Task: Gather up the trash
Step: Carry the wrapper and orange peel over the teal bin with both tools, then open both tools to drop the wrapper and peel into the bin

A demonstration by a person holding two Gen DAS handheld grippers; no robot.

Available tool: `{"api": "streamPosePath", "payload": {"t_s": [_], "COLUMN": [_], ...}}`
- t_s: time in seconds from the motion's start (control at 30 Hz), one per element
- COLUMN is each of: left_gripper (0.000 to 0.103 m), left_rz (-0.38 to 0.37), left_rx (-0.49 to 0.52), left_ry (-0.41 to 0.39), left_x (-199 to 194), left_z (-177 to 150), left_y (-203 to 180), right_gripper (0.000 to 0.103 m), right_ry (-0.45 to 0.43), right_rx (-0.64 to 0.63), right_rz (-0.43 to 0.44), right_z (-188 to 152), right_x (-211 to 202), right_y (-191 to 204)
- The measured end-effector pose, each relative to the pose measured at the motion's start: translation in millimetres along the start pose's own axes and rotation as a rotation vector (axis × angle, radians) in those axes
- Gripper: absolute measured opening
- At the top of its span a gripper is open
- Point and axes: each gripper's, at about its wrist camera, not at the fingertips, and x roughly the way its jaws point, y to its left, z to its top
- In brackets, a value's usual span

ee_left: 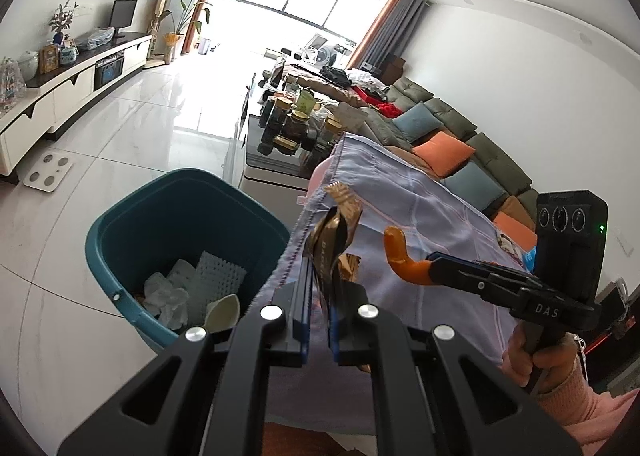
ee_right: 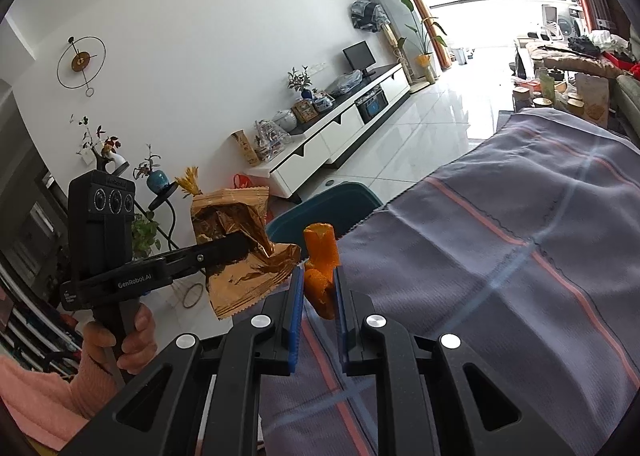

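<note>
Beside the teal bin (ee_left: pixel 132 232), the left gripper (ee_left: pixel 330 256) clamps a light, crinkly gold wrapper (ee_left: pixel 332 240) mid-body; the right gripper (ee_right: pixel 318 288) pinches a soft, limp orange peel (ee_right: pixel 320 260).

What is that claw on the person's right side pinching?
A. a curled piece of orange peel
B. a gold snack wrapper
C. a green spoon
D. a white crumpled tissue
A: the right gripper is shut on a curled piece of orange peel above the striped cloth, while the gold snack wrapper is clamped in the left gripper.
</note>
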Motion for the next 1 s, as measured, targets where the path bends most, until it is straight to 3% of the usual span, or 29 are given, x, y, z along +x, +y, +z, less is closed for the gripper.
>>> {"api": "streamPosePath", "payload": {"t_s": [0.53,1.0], "left_gripper": [0.009,0.009], "left_rz": [0.070,0.154], "left_rx": [-0.014,-0.068], "left_ry": [-0.016,-0.005], "left_x": [-5.8,4.0], "left_z": [5.9,18.1], "left_y": [15.7,53.9], "right_gripper": [0.015,0.015], "right_ry": [0.028,0.078], "right_rx": [-0.031,-0.019], "right_rz": [0.021,0.011], "right_z": [13.7,34.0], "right_x": [27.4,73.0], "right_y": [14.3,18.1]}}
